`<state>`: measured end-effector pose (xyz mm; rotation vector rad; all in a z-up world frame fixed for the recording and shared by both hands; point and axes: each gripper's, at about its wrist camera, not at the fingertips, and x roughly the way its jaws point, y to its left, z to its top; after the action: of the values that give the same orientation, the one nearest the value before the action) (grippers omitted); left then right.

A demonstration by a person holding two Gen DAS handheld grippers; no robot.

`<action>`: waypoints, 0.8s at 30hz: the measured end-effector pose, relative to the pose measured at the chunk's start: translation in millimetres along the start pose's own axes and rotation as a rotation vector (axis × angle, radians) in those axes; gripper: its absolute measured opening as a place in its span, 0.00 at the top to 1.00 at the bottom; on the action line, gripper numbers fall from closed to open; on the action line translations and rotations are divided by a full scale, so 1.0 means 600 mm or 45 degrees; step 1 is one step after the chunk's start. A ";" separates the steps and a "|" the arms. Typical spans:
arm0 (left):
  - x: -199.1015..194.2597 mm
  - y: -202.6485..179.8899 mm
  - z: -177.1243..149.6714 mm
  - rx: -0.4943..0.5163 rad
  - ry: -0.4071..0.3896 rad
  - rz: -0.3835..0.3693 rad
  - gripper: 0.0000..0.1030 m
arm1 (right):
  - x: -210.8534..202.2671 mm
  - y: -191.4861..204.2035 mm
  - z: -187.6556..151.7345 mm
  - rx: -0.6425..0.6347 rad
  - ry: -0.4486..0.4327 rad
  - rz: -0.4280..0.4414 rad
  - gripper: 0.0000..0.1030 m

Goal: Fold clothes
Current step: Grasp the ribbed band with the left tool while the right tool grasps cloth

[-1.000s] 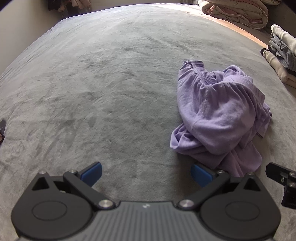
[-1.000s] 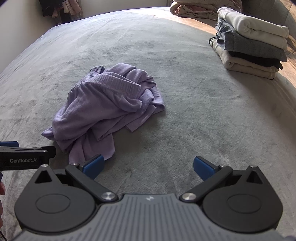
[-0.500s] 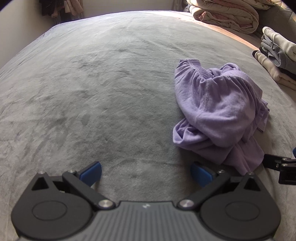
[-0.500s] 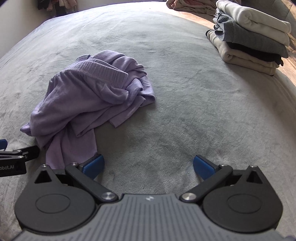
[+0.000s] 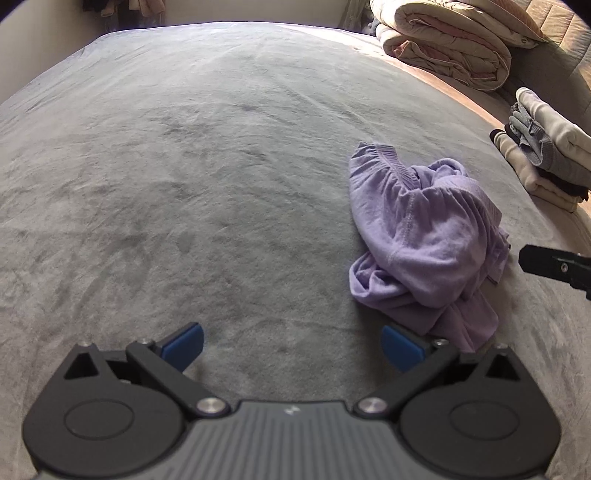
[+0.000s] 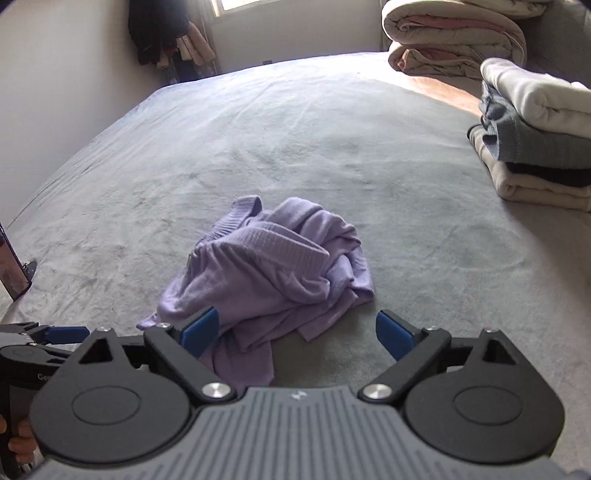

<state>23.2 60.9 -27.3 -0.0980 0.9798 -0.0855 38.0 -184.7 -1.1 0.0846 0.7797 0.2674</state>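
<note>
A crumpled lilac garment [image 5: 424, 236] lies in a heap on the grey bed cover [image 5: 184, 166], its ribbed waistband on top. My left gripper [image 5: 291, 345] is open and empty, low over the cover just left of the heap, with the right pad [image 5: 400, 349] close to the cloth's near edge. In the right wrist view the same lilac garment [image 6: 273, 273] sits straight ahead. My right gripper [image 6: 297, 328] is open with the garment's near edge between the pads; the left pad [image 6: 199, 328] overlaps the cloth. Nothing is gripped.
A stack of folded clothes [image 6: 535, 136] stands at the right edge of the bed. A rolled quilt [image 5: 450, 48] lies at the far right. Clothes hang by the wall [image 6: 162, 33] at the back. A dark phone-like object [image 6: 13, 273] stands at the left edge.
Both grippers have tilted up and drawn back a little. The right gripper has swung left, so the lilac heap is now centred ahead of it. The garment has not moved.
</note>
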 end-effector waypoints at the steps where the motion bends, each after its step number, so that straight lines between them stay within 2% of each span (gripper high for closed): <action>1: -0.001 0.006 0.004 -0.033 0.002 -0.023 0.00 | 0.003 0.000 0.005 -0.006 -0.017 0.012 0.23; 2: -0.001 0.012 0.006 -0.066 0.006 -0.048 0.00 | 0.011 -0.003 0.007 -0.009 -0.034 0.010 0.32; 3: -0.002 0.017 0.008 -0.100 0.010 -0.073 0.00 | 0.019 -0.010 0.007 0.000 -0.047 0.012 0.33; 6: 0.001 0.028 0.011 -0.158 0.027 -0.112 0.00 | 0.031 -0.034 0.002 0.074 -0.073 0.100 0.34; 10: 0.000 0.033 0.015 -0.177 0.029 -0.144 0.01 | 0.043 -0.031 0.012 0.036 -0.109 0.177 0.34; 15: -0.003 0.035 0.019 -0.183 0.031 -0.194 0.01 | 0.067 -0.036 0.004 0.080 -0.068 0.204 0.35; 19: -0.006 0.040 0.019 -0.204 0.047 -0.261 0.01 | 0.064 -0.037 -0.002 0.095 -0.084 0.285 0.50; 21: -0.008 0.044 0.018 -0.215 0.055 -0.293 0.01 | 0.056 -0.030 -0.001 0.090 -0.096 0.327 0.61; 23: -0.010 0.050 0.019 -0.232 0.066 -0.314 0.01 | 0.049 -0.022 0.000 0.092 -0.100 0.374 0.85; 24: -0.012 0.054 0.020 -0.244 0.064 -0.326 0.02 | 0.045 -0.015 0.001 0.096 -0.090 0.408 0.85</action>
<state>30.2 94.5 -18.3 -0.3995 1.0209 -0.2301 58.6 -186.2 -21.0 0.2904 0.7043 0.5358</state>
